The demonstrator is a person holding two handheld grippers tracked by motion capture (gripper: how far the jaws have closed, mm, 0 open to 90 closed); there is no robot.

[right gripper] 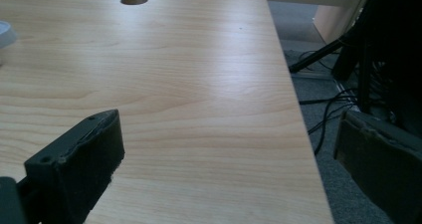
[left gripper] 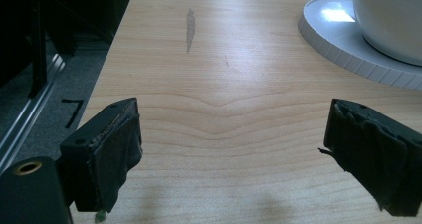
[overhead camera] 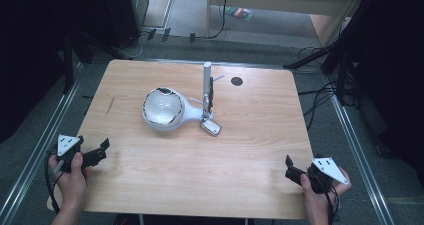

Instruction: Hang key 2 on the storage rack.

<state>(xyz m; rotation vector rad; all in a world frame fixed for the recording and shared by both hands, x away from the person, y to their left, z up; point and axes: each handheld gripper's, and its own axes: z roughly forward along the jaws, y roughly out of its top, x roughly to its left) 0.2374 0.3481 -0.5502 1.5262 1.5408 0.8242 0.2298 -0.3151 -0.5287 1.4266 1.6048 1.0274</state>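
High view: white lamp [overhead camera: 172,110] lies mid-table, well apart from both tongs.

This looks like a lab or recording room set up for tests. A plain wooden worktop [overhead camera: 250,175] with a cable hole [overhead camera: 236,81] stands on grey carpet between metal floor rails [overhead camera: 35,155]. Dark stands and loose cables [overhead camera: 320,97] crowd the sides, and pale wooden furniture [overhead camera: 280,0] sits behind.
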